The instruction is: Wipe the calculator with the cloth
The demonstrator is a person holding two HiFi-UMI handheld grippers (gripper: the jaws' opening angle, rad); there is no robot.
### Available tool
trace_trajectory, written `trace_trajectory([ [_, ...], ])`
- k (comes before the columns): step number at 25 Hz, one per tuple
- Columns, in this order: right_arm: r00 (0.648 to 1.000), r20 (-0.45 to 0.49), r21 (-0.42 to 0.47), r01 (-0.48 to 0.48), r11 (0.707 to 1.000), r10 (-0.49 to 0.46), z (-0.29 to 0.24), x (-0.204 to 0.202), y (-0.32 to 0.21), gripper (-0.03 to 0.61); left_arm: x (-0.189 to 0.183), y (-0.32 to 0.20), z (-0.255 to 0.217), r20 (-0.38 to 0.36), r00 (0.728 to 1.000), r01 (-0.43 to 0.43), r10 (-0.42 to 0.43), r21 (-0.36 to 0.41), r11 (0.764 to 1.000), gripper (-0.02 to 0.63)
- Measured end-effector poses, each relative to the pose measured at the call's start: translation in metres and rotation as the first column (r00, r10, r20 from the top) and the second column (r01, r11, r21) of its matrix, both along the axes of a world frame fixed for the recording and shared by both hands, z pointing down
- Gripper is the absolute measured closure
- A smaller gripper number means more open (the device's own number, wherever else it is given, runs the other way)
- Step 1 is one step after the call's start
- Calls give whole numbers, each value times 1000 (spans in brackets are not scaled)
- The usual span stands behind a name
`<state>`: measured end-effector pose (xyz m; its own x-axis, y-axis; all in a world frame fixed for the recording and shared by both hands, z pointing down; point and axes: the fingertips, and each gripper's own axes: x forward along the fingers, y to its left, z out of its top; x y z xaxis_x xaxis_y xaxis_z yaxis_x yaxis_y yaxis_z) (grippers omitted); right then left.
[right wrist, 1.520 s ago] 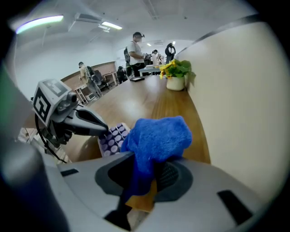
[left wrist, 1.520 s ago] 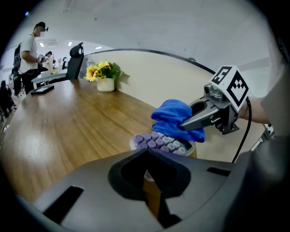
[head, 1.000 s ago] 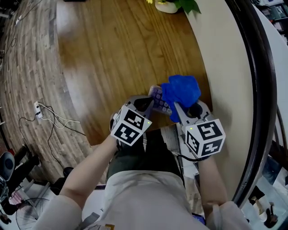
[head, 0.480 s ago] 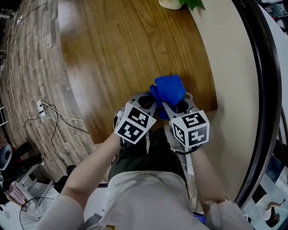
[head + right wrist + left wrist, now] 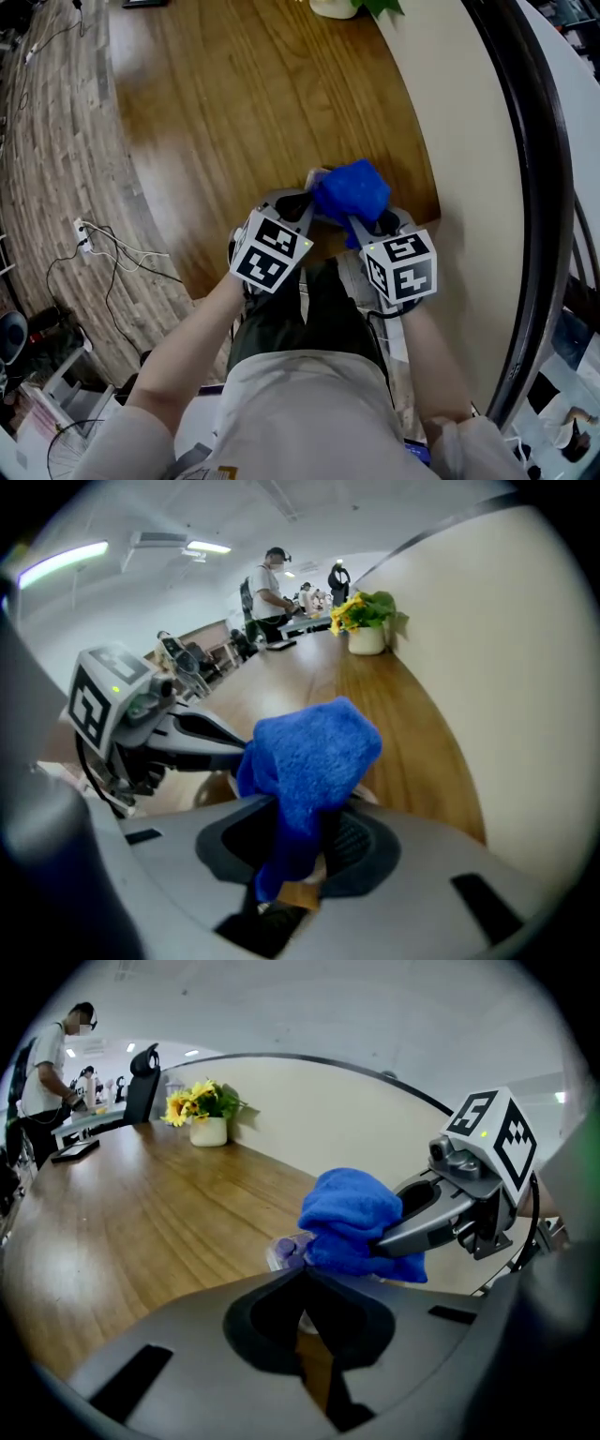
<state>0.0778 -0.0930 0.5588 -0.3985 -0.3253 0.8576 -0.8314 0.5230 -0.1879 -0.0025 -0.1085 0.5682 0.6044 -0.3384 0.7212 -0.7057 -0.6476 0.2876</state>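
A blue cloth (image 5: 349,190) is bunched in my right gripper (image 5: 356,223), which is shut on it. The cloth lies over the calculator (image 5: 316,177), so only a sliver of its pale body shows at the cloth's left edge. My left gripper (image 5: 307,208) is shut on the calculator's near end. In the left gripper view the purple keys of the calculator (image 5: 285,1250) peek out beside the cloth (image 5: 354,1220), just beyond the closed jaws. In the right gripper view the cloth (image 5: 307,757) rises from between the jaws and hides the calculator.
Both grippers hang over the near edge of the wooden desk (image 5: 234,103). A curved cream partition (image 5: 464,141) bounds it on the right. A white pot of yellow flowers (image 5: 208,1129) stands at the far end. A person (image 5: 272,581) stands far off at another desk.
The cloth has slid left over the calculator and now covers nearly all its keys. Both grippers have drawn closer together near the desk's edge.
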Motion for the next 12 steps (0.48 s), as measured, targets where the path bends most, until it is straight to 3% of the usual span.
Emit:
trace_trajectory([
  [7, 986, -157, 83, -44, 996, 56, -20, 60, -12, 466, 3, -1, 0, 4, 1000, 5, -5, -29, 1000, 612],
  [9, 989, -117, 117, -74, 990, 88, -33, 61, -17, 468, 3, 1, -1, 3, 1000, 8, -8, -27, 1000, 612],
  [12, 994, 57, 106, -96, 990, 91, -53, 29, -21, 468, 3, -1, -1, 2, 1000, 5, -5, -22, 1000, 611],
])
